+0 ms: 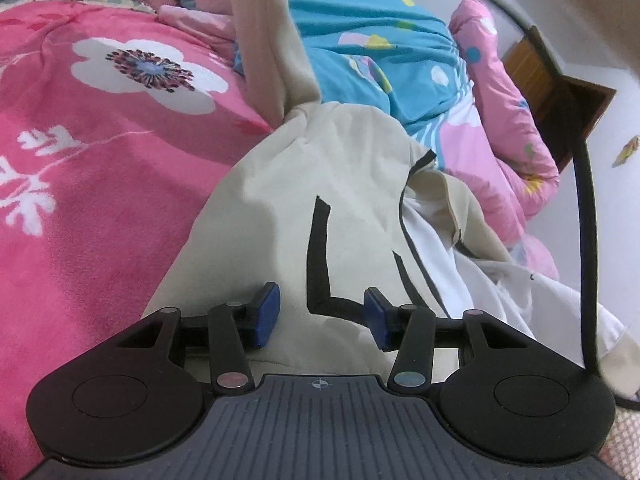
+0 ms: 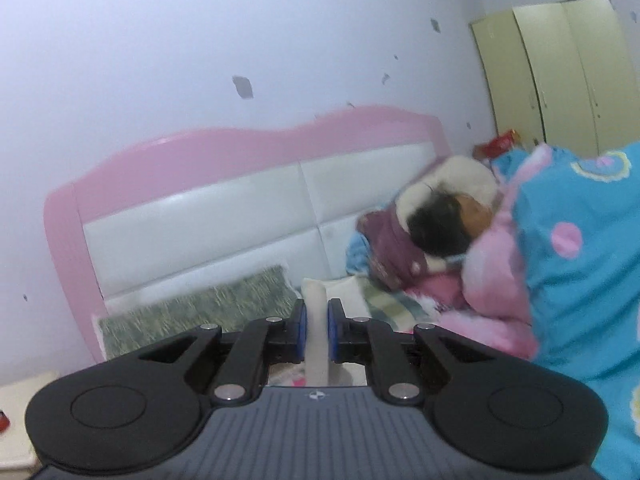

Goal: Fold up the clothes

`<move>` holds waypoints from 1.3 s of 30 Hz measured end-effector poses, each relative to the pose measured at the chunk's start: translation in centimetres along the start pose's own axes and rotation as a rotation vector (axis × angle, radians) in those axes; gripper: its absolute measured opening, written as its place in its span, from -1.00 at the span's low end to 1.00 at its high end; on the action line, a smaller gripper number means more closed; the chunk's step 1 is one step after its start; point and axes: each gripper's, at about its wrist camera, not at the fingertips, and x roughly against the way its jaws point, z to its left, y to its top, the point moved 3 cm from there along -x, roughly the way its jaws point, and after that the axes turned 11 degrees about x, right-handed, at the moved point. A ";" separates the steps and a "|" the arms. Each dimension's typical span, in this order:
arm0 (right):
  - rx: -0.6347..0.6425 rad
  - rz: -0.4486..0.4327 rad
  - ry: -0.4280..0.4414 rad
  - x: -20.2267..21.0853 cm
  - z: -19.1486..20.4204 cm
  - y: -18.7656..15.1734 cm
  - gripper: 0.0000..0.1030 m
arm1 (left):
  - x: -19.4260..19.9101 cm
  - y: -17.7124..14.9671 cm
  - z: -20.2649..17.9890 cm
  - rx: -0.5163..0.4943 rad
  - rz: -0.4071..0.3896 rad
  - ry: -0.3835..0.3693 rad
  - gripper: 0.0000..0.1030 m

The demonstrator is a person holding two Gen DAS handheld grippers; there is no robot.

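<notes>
Left wrist view: my left gripper [image 1: 322,316] hangs wide open over the beige garment [image 1: 280,208], which lies on the pink floral blanket [image 1: 80,160], long axis running from my fingers toward the blue quilt [image 1: 372,52] beyond it. Right wrist view: my right gripper [image 2: 317,330] is clamped on a narrow beige strip, likely a sleeve [image 2: 316,320], lifted and pointing at the pink headboard [image 2: 240,140]. To fold cleanly, I'd pin the body with the left while laying that strip straight across.
</notes>
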 end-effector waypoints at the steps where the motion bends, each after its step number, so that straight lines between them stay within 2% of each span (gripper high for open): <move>1: 0.000 -0.005 0.000 -0.3 0.5 0.3 -0.79 | 0.0 0.0 0.0 -0.001 0.000 0.001 -0.09; 5: -0.003 -0.012 0.002 -2.2 2.1 0.6 -0.79 | 0.0 0.0 0.0 -0.003 0.000 0.004 -0.09; 11: 0.023 0.033 -0.007 -5.3 3.9 -1.0 -0.80 | 0.0 0.0 0.0 -0.007 -0.001 0.009 -0.09; 17: 0.028 -0.037 -0.131 -6.6 5.3 -2.1 -0.80 | 0.0 -0.2 -0.1 -0.020 -0.006 0.018 -0.08; 20: 0.024 0.072 -0.056 -9.7 7.7 -4.0 -0.75 | -0.1 -0.5 -0.3 -0.043 -0.013 0.030 -0.08; 21: 0.023 0.116 -0.025 -10.8 8.5 -4.6 -0.68 | -0.1 -0.6 -0.4 -0.052 -0.016 0.033 -0.08; 22: 0.022 0.160 0.006 -12.0 9.3 -5.3 -0.51 | -0.1 -0.6 -0.4 -0.058 -0.017 0.035 -0.08; 24: 0.041 0.248 0.109 -13.5 11.3 -6.5 -0.40 | -0.1 -0.7 -0.4 -0.064 -0.019 0.037 -0.08; 26: 0.097 0.259 0.133 -13.3 12.1 -6.7 -0.31 | -0.1 -0.6 -0.4 -0.062 -0.018 0.036 -0.08; 28: 0.100 0.231 0.116 -11.5 10.5 -5.9 -0.16 | -0.1 -0.6 -0.4 -0.062 -0.017 0.035 -0.08; 31: 0.074 0.180 0.066 -7.6 6.6 -4.5 -0.16 | -0.1 -0.5 -0.3 -0.064 -0.017 0.035 -0.08; 37: -0.067 0.088 -0.156 5.5 -6.6 -3.0 -0.15 | -0.1 -0.5 -0.3 -0.066 -0.015 0.035 -0.08; 39: -0.102 0.059 -0.246 11.2 -10.6 -3.3 -0.13 | -0.2 -0.5 -0.4 -0.070 -0.015 0.036 -0.08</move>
